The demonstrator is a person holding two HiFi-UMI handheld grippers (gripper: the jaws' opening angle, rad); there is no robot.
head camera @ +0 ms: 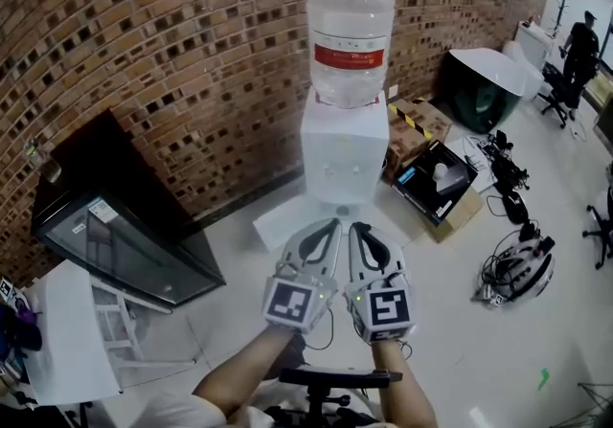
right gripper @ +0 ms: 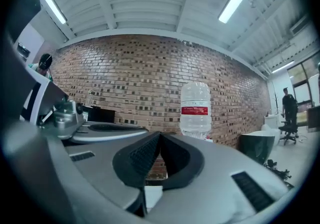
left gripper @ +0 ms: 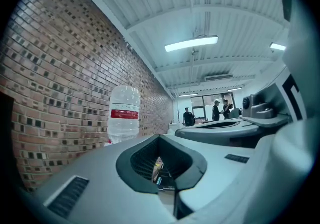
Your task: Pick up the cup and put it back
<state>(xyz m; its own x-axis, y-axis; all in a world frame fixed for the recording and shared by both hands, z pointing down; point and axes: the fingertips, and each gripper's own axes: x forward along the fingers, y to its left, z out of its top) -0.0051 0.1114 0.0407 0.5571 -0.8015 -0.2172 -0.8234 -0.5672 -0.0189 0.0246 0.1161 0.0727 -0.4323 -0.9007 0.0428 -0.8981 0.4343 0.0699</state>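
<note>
No cup shows plainly in any view. A white water dispenser [head camera: 343,153] with a clear bottle [head camera: 350,29] on top stands against the brick wall. Both grippers are held side by side just in front of it, pointing at it. My left gripper [head camera: 334,222] is shut with nothing between its pads, and so is my right gripper [head camera: 355,226]. In the left gripper view the closed left gripper [left gripper: 159,138] has the bottle [left gripper: 124,115] to its left. In the right gripper view the bottle [right gripper: 195,110] stands just right of the closed right gripper [right gripper: 160,134].
A black glass-fronted cabinet [head camera: 124,235] stands at the left, with a white table [head camera: 62,340] nearer. Right of the dispenser lie open boxes [head camera: 436,182], a dark round tub [head camera: 484,86], and a helmet with cables [head camera: 517,268]. A chair base [head camera: 335,383] is below my arms. A person [head camera: 579,43] stands far right.
</note>
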